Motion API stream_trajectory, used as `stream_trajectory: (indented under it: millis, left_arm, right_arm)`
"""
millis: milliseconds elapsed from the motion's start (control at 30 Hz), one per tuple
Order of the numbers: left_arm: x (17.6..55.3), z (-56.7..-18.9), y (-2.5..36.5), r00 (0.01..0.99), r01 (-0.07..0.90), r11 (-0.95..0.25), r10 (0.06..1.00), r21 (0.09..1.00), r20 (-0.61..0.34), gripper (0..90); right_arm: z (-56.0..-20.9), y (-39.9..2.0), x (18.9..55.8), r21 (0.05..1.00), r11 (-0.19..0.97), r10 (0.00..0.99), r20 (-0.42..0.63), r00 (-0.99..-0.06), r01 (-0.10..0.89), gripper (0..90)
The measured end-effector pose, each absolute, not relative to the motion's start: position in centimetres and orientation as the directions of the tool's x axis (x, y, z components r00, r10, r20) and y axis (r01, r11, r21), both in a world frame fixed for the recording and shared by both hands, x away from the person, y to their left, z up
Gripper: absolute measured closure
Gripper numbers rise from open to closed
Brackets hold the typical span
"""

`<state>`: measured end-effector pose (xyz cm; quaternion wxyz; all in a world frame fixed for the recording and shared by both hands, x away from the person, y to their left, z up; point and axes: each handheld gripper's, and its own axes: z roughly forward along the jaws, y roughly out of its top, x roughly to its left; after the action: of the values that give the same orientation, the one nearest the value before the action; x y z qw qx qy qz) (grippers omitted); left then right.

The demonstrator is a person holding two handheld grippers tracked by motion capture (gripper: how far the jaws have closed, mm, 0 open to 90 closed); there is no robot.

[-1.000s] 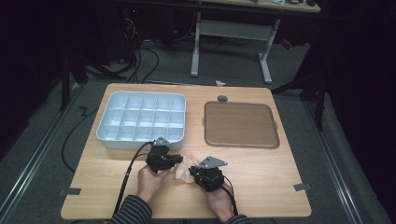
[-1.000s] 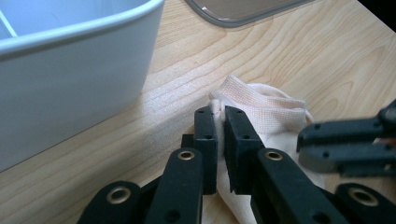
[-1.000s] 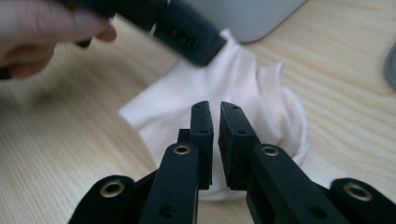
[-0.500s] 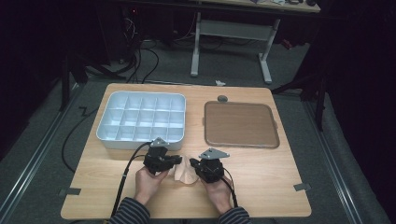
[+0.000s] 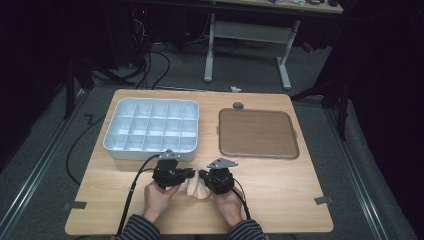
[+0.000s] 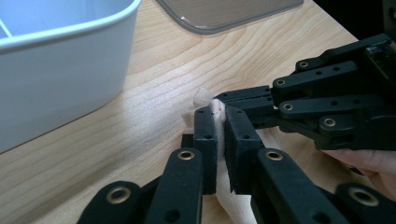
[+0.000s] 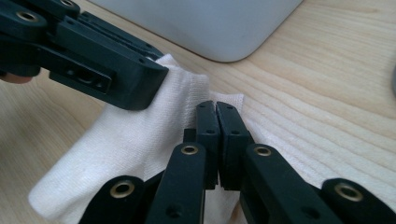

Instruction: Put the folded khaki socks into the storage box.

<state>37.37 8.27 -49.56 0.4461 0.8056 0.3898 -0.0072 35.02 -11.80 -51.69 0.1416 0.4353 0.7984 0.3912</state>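
From up top I can barely make out the cloth [image 5: 192, 189], it's mostly tucked behind both grippers and my hands. In my left gripper view the white bin [image 6: 56, 65] is chopped off by the top and left edges, and the brown tray [image 6: 229, 11] is just a sliver. Can't tell whether anything sits in the bin's compartments.

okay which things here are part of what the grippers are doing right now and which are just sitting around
In use: small cream cloth, pinched by the left gripper and the right gripper.

Lying about: white compartment tray, brown flat tray, small grey disc.
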Motion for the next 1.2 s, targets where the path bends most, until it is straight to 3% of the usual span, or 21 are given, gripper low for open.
stream_trajectory:
  millis: [733,833,1200]
  left_arm:
    - [37.6,-50.0,8.9,0.693,0.634,-0.244,0.601,0.734,-0.398,84.6]
    - [37.4,-49.7,9.1,0.683,0.634,-0.231,0.615,0.738,-0.394,84.6]
    - [37.0,-49.5,9.4,0.659,0.638,-0.218,0.651,0.739,-0.377,84.7]
  right_arm:
    - [-52.6,-9.6,35.9,0.727,0.370,0.774,0.103,-0.625,0.578,89.8]
    - [-52.2,-9.9,35.9,0.741,0.352,0.781,0.105,-0.616,0.573,83.3]
    - [-50.3,-11.8,33.4,0.783,0.330,0.794,0.072,-0.603,0.528,73.9]
